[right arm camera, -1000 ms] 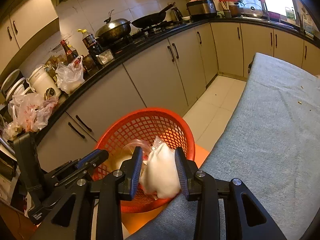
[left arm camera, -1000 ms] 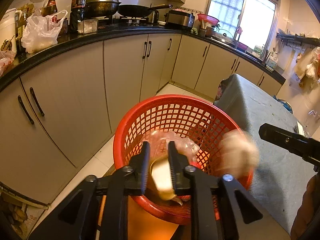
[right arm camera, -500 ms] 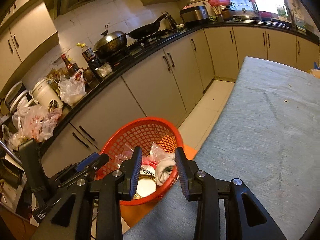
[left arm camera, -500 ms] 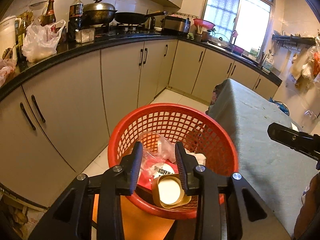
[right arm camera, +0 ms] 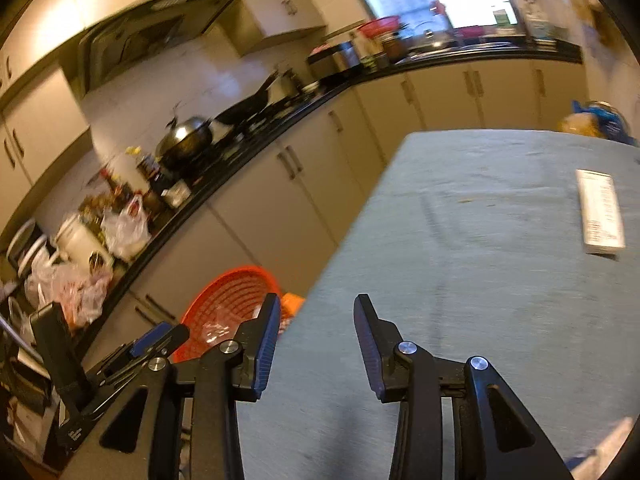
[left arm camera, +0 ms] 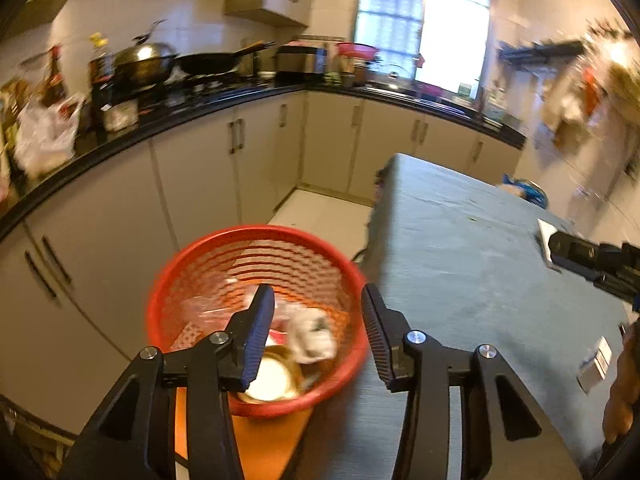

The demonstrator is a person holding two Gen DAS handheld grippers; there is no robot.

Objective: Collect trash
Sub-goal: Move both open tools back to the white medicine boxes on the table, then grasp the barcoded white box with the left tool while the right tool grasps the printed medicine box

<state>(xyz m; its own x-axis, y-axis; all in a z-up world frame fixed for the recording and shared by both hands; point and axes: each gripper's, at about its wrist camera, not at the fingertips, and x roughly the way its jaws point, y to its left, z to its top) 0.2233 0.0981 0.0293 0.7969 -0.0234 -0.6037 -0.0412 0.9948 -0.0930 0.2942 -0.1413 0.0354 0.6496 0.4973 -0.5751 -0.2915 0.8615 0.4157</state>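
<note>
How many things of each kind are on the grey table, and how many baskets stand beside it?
White paper slip: 1
Small white box: 1
Red basket: 1
Total: 3, counting only what shows on the grey table.

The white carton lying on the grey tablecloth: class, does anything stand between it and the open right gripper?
Nothing visible does. In the right wrist view the white carton lies flat on the grey tablecloth, ahead and to the right of the right gripper, whose jaws are apart and empty. Only bare cloth lies between them.
</note>
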